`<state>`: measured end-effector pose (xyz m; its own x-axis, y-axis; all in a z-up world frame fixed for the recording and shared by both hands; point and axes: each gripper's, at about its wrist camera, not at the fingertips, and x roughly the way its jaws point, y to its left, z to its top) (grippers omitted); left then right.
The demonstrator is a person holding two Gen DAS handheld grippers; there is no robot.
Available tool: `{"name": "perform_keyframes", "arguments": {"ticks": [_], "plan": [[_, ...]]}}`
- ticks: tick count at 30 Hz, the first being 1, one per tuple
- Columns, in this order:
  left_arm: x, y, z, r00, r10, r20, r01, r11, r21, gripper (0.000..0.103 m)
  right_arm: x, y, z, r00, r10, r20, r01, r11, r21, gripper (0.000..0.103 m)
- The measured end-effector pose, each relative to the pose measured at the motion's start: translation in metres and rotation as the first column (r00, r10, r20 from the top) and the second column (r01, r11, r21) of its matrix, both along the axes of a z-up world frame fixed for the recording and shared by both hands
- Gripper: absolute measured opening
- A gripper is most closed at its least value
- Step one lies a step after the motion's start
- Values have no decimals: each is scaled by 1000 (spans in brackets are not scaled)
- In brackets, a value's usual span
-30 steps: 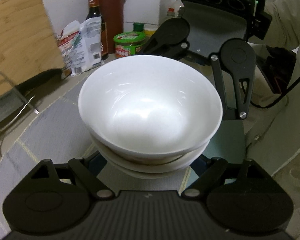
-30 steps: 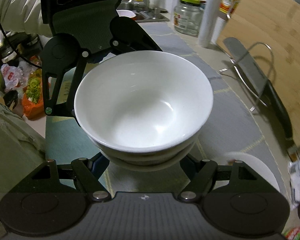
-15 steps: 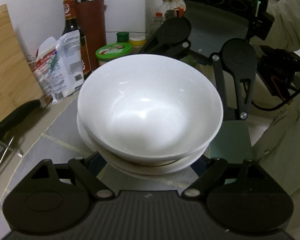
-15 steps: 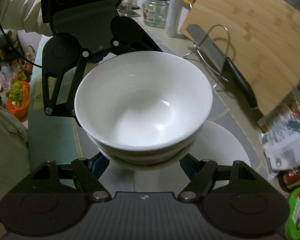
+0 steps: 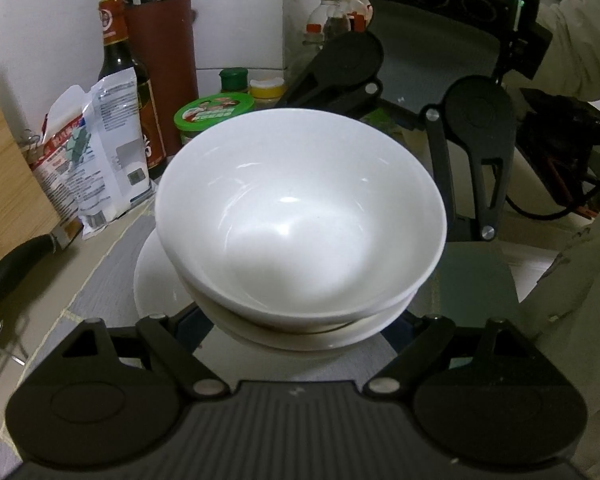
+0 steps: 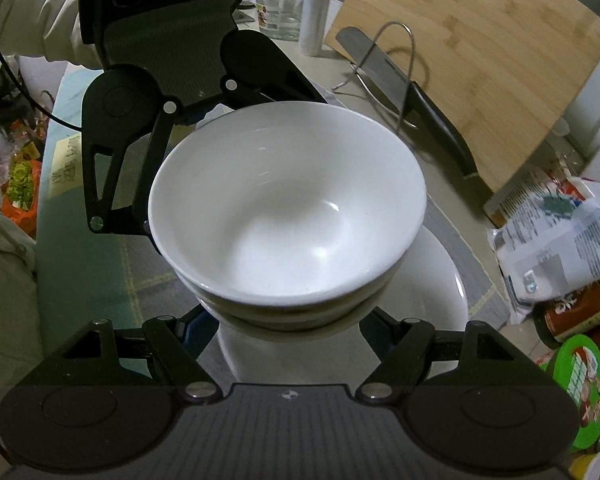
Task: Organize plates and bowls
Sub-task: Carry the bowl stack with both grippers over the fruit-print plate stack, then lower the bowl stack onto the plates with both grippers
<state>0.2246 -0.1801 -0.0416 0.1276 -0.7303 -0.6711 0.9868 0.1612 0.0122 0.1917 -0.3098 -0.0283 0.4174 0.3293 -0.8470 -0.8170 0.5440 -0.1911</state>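
Two nested white bowls (image 5: 300, 220) (image 6: 288, 216) are held up between my two grippers, which face each other from opposite sides. My left gripper (image 5: 300, 320) and my right gripper (image 6: 292, 320) each reach under the stack; their fingertips are hidden beneath the bowls. A white plate (image 6: 431, 292) lies on the grey mat directly below the stack, and its edge shows in the left wrist view (image 5: 152, 280). The bowls hang a little above the plate.
A bamboo cutting board (image 6: 479, 60) leans at the back with a knife (image 6: 419, 104) and a wire rack (image 6: 399, 60) before it. A crumpled bag (image 5: 88, 152), sauce bottle (image 5: 120, 60), knife block (image 5: 160, 60) and green-lidded jar (image 5: 214, 114) crowd the mat's far end.
Both grippers carried the bowl stack along the counter toward the bottles and bag. The white plate has come into place under the bowls.
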Motion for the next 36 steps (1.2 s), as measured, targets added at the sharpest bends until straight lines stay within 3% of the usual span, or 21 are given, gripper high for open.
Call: {"name": "perform_keyframes", "arguments": {"ticks": [12,36], "plan": [[18,-18,-7,1000,2,7,-2,1000,16,87,13,-25,-6,1000,-21,-9,21,1000,3,81],[33,-28,-17,999,18,-31,-17,999,32,87,33,-29,-16,999,-33,-38,33,999,-10,80]]}}
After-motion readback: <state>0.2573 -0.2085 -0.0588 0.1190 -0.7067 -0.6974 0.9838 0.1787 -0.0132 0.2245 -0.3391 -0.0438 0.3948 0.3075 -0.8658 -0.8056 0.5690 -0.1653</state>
